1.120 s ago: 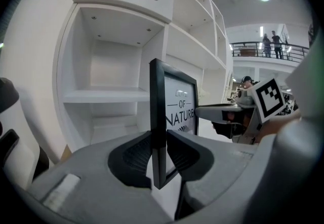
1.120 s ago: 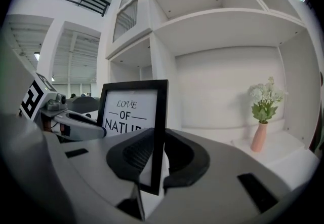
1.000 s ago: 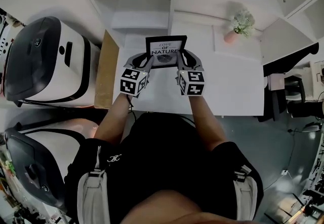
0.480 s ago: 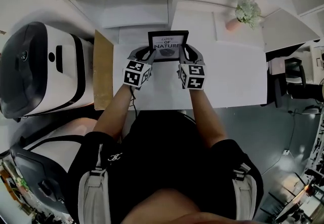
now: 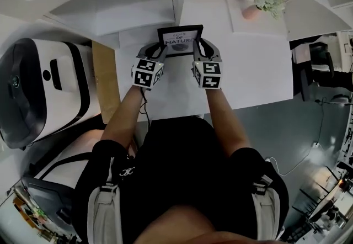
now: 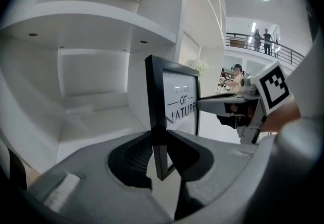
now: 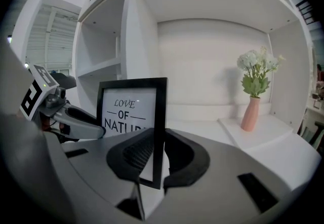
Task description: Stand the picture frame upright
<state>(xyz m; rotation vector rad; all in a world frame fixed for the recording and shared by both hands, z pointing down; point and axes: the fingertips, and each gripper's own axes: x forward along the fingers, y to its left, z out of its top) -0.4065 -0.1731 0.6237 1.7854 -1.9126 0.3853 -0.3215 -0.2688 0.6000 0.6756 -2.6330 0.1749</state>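
The black picture frame (image 5: 179, 38) with the print "LOVE OF NATURE" is held between both grippers over the white table (image 5: 259, 77), in front of the shelf unit. It stands close to upright, its face toward me. My left gripper (image 5: 161, 49) is shut on the frame's left edge; in the left gripper view the frame (image 6: 179, 101) runs up from between the pads of that gripper (image 6: 159, 142). My right gripper (image 5: 199, 47) is shut on the right edge, and in the right gripper view the frame (image 7: 131, 106) rises from that gripper (image 7: 158, 152). Whether the frame's bottom edge touches the table is hidden.
A pink vase with white flowers (image 5: 265, 0) stands at the back right on the table, also in the right gripper view as the vase (image 7: 253, 101). White shelf compartments (image 5: 127, 5) rise behind the frame. A wooden board (image 5: 105, 80) and white machines (image 5: 44, 88) lie left.
Both grippers have carried the frame a little farther back toward the shelf, and it looks shorter from above, so tilted more upright. Both grips have stayed as they were.
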